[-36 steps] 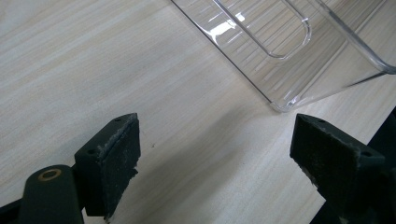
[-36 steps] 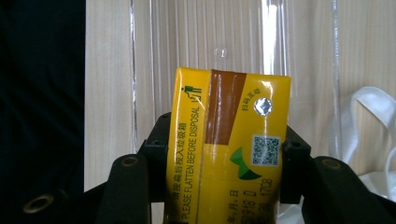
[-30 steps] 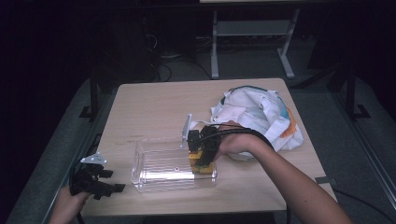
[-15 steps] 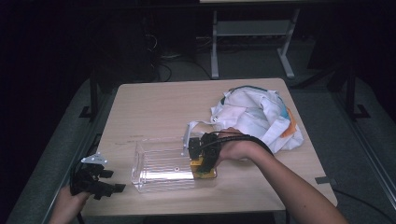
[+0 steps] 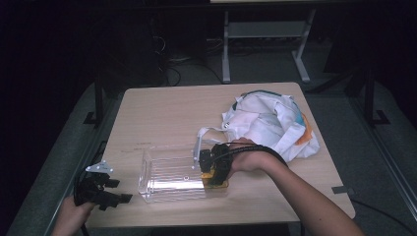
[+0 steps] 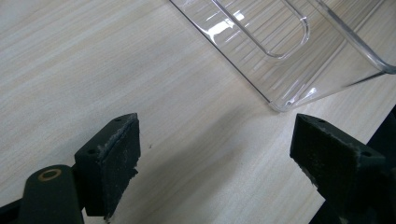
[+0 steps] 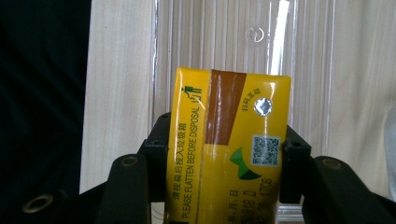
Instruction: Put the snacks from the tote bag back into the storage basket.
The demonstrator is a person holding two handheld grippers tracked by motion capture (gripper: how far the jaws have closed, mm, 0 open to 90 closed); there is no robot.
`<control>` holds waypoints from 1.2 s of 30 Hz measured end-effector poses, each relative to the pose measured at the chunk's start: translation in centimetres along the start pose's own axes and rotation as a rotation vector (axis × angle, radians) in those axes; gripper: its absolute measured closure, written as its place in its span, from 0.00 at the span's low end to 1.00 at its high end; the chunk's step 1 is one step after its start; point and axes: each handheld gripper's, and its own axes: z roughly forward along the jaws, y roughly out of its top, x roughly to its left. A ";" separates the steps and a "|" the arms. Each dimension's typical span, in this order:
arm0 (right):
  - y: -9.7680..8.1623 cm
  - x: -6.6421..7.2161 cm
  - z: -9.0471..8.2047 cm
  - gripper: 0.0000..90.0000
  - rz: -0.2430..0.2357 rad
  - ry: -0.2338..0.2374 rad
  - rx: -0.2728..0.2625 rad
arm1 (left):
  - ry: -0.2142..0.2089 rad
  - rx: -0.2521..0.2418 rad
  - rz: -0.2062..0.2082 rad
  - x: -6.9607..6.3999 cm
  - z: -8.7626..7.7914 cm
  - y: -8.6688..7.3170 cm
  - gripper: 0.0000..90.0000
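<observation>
A clear plastic bin (image 5: 169, 174) stands on the wooden table (image 5: 162, 113), near its front edge. My right gripper (image 5: 215, 173) is at the bin's right end, shut on a yellow drink carton (image 5: 216, 180). In the right gripper view the carton (image 7: 229, 144) sits squeezed between both jaws, above the ribbed clear bin floor (image 7: 224, 37). My left gripper (image 5: 105, 191) hovers at the table's front left corner, open, with nothing between its jaws. In the left gripper view its gripper (image 6: 215, 163) faces bare tabletop, and the bin's corner (image 6: 289, 60) lies beyond.
A crumpled white cloth bag (image 5: 270, 123) with orange and teal trim lies at the table's right, its strap reaching toward the bin. Beyond the table stands a metal frame (image 5: 265, 44) on dark floor.
My right gripper has moved down and slightly left with the carton, lowering it into the bin's right end. The left gripper has stayed where it was.
</observation>
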 end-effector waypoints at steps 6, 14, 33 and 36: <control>-0.1 0.2 0.2 0.57 -0.021 0.001 0.002 | 0.000 0.003 0.003 0.0 0.1 0.0 0.18; -0.3 0.2 0.5 0.56 -0.013 0.010 0.007 | 0.001 0.003 0.007 0.0 0.1 0.0 0.18; -2.4 -0.5 -3.3 0.37 0.186 -0.008 -0.170 | -0.002 0.011 0.008 0.1 0.5 0.5 0.18; -3.1 -0.7 -4.1 0.37 0.236 -0.038 -0.215 | -0.005 0.007 0.010 0.1 0.6 0.8 0.18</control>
